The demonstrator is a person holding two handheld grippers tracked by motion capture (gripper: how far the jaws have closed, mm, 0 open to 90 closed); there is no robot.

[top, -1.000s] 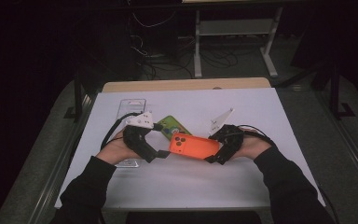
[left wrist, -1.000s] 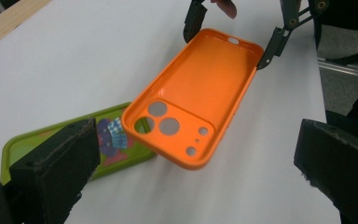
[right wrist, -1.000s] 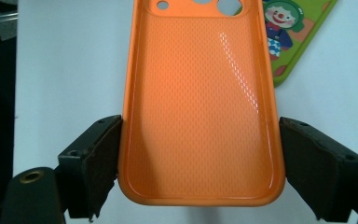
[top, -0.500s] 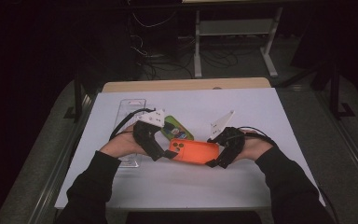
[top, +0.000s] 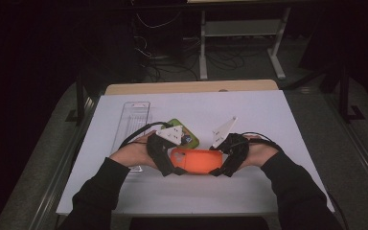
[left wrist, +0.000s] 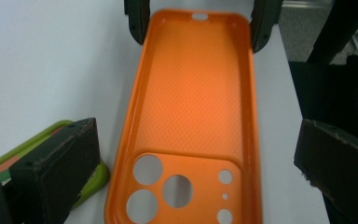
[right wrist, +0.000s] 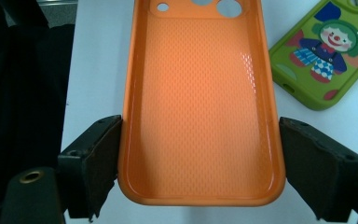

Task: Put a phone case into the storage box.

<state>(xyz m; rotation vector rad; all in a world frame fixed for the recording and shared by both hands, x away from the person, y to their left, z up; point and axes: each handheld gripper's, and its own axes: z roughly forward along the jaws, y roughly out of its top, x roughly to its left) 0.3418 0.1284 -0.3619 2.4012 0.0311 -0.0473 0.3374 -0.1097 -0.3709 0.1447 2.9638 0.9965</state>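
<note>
Two grippers meet over the white table (top: 297,124), and between them sits the orange phone case (top: 195,161), hollow side up near the person's edge. The right gripper (right wrist: 198,158) has its jaws closed against both long walls at the plain end, so it holds the case. The left gripper (left wrist: 193,168) is spread wide around the camera-hole end (both jaws clear of the rim). Just beyond lies the green clown case (right wrist: 326,51), and further left a clear plastic tray (top: 133,120). It looks like a two-handed handover or steadying step; the next move would call for the left gripper to close squarely on the walls.
</note>
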